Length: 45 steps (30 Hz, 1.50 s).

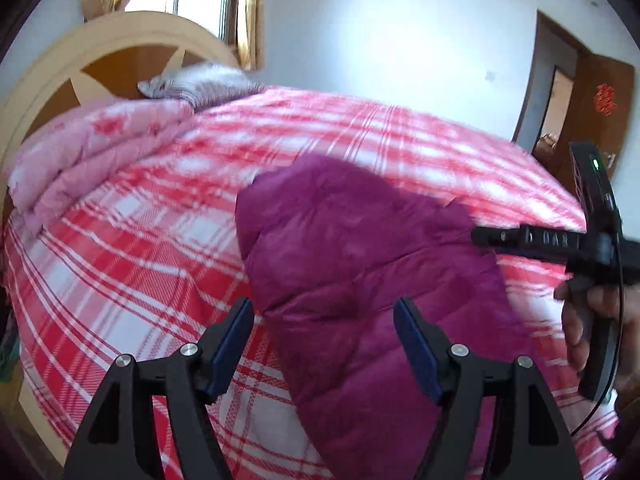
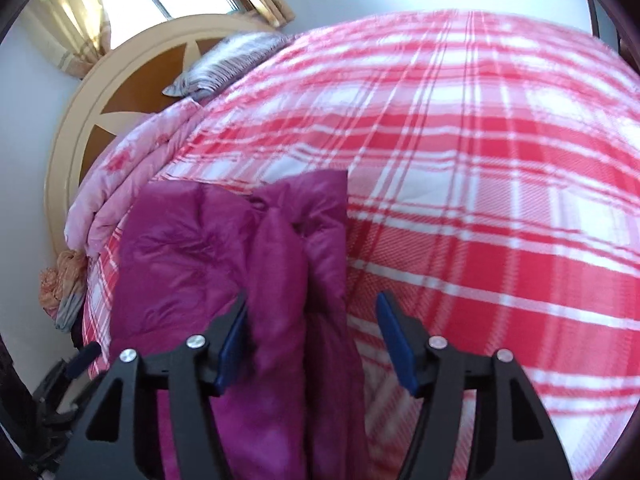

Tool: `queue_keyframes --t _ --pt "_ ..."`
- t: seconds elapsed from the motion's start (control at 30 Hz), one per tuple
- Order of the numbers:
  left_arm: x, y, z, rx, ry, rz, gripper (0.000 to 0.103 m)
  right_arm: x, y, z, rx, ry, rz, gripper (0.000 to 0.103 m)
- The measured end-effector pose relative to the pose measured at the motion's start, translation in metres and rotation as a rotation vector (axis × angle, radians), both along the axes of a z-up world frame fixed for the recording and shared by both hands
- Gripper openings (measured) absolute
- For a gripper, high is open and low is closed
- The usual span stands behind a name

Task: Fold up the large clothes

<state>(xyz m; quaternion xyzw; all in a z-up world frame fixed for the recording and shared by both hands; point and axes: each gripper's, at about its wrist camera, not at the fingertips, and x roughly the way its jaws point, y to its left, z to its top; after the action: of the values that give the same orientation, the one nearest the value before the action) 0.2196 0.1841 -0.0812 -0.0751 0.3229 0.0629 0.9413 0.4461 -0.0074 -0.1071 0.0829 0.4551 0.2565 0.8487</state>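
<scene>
Only the left wrist view shows the doorway point(image 1: 560, 92). The puffy magenta quilted jacket point(image 2: 224, 264) lies folded on the red-and-white plaid bed point(image 2: 480, 200). Left gripper point(image 1: 323, 350) and right gripper point(image 2: 312, 344) hover with jaws wide, holding nothing.

jackets: 1 magenta puffer jacket point(image 1: 360, 280) on bed point(image 1: 140, 240) | quilts: 1 pink quilt point(image 1: 80, 160) at bed head | pillows: 1 pillow point(image 1: 200, 84) beside quilt | grippers: 2
</scene>
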Motion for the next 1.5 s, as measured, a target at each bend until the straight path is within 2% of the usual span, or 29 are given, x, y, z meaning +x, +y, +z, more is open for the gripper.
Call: queue_keyframes --t 0.03,0.1,0.27,0.33,0.43,0.63,0.83,0.97,1.5 --pt "-0.005 -0.002 0.008 -0.006 -0.017 -0.004 0.073 -0.009 -0.001 0.009 -0.013 -0.025 -0.007 0.068" --pt "-0.013 -0.007 0.022 -0.014 -0.043 -0.011 0.073 -0.034 -0.005 0.030 -0.040 -0.092 -0.025 0.078" --pt "-0.034 -0.016 0.056 -0.014 -0.124 -0.048 0.074 -0.085 -0.008 0.070 -0.086 -0.221 -0.063 0.081" --pt "-0.042 -0.020 0.068 -0.016 -0.155 -0.064 0.074 -0.106 -0.011 0.086 -0.089 -0.275 -0.079 0.087" --pt "-0.051 -0.024 0.079 -0.017 -0.190 -0.076 0.076 -0.131 -0.013 0.106 -0.116 -0.364 -0.109 0.092" --pt "-0.056 -0.030 0.087 -0.004 -0.206 -0.100 0.079 -0.157 -0.017 0.129 -0.105 -0.460 -0.154 0.097" --pt "-0.055 -0.022 0.086 -0.027 -0.201 -0.079 0.079 -0.167 -0.015 0.140 -0.072 -0.506 -0.155 0.098" --pt "-0.055 -0.018 0.087 -0.037 -0.202 -0.068 0.079 -0.175 -0.012 0.141 -0.082 -0.542 -0.145 0.103" --pt "-0.058 -0.023 0.091 -0.029 -0.212 -0.074 0.079 -0.187 -0.015 0.138 -0.067 -0.548 -0.141 0.103"
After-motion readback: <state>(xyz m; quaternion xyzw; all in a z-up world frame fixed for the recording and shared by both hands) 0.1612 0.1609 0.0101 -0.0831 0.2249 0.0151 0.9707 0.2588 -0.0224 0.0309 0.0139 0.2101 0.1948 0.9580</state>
